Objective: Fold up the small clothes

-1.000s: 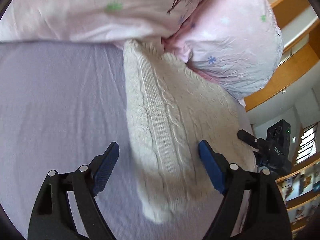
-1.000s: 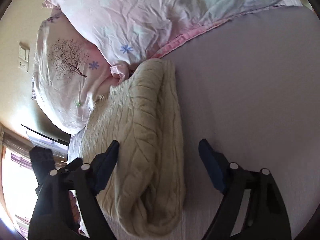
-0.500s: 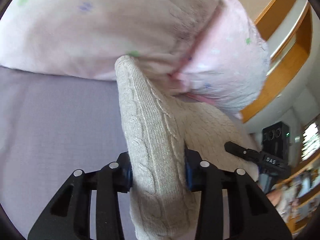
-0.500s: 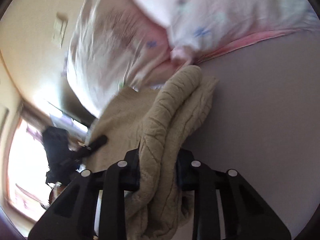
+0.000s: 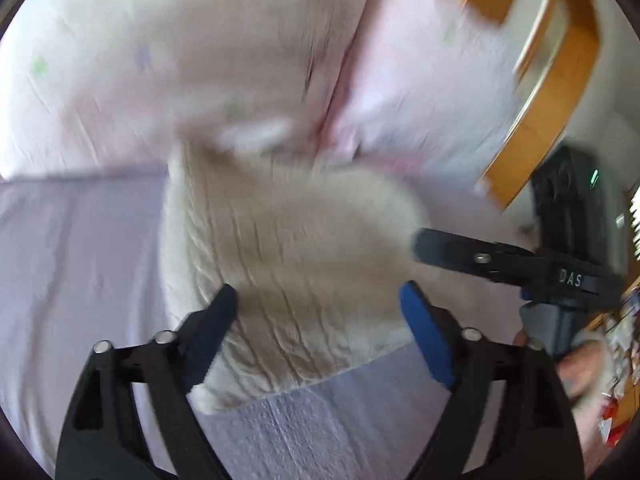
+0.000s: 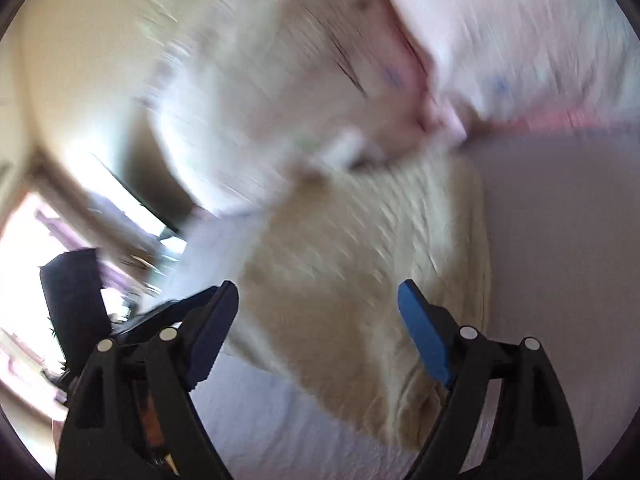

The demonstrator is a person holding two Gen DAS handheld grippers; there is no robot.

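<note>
While the cream knit sweater (image 5: 304,264) lies folded flat on the lavender sheet (image 5: 72,280) just below the pink pillows (image 5: 200,60), both the left gripper (image 5: 318,316) and right gripper (image 6: 318,312) are held released above it, nothing grasped.

At the bottom of the left wrist view we see our left gripper (image 5: 320,312) as a matte black plastic frame with triangular cut-outs, small round silver pivot screws on its upper edges, and flat royal-blue rubber pads (image 5: 426,338) lining the two fingers. The right gripper (image 6: 318,312) looks the same in its own view, with black arms, silver screw heads and blue pads (image 6: 424,336). At the right edge of the left view it shows again as a black bar marked "DAS" in pale letters, with a blurred patch of bare skin (image 5: 580,364) below it.
</note>
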